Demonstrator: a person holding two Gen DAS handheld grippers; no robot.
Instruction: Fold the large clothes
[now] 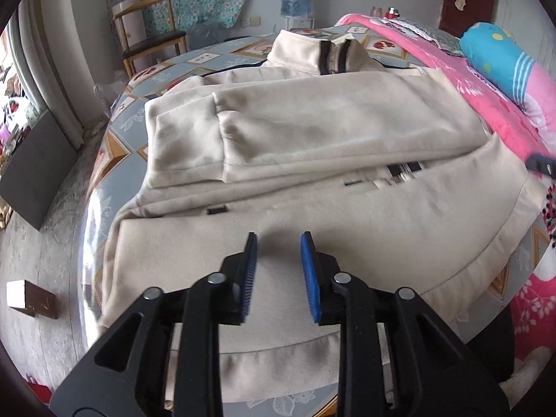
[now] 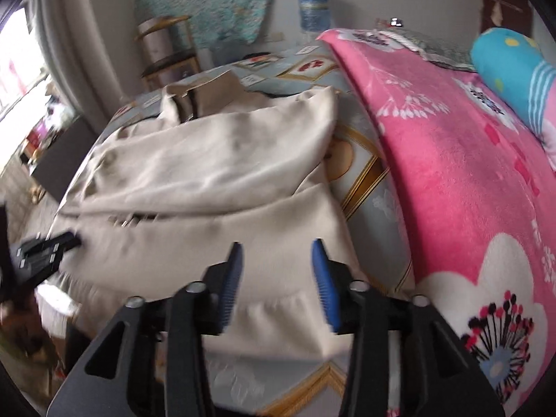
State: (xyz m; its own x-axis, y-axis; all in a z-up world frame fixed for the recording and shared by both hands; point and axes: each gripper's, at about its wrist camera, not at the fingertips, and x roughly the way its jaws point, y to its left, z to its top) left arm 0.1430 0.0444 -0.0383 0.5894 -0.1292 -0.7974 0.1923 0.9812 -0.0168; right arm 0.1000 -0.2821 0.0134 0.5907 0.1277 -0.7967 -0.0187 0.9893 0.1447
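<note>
My left fingers [image 1: 278,243], nearest, stand slightly spread and empty over the hem of the cream jacket [image 1: 312,132]. My right fingers [image 2: 278,250] stand wider apart, also empty, above its right hem corner. The jacket lies sleeves-folded on the patterned bed [image 1: 118,146], beside a pink blanket [image 2: 451,160].

one jacket [image 1: 312,132], one chair [image 1: 149,34], two blankets [image 2: 451,173]
</note>
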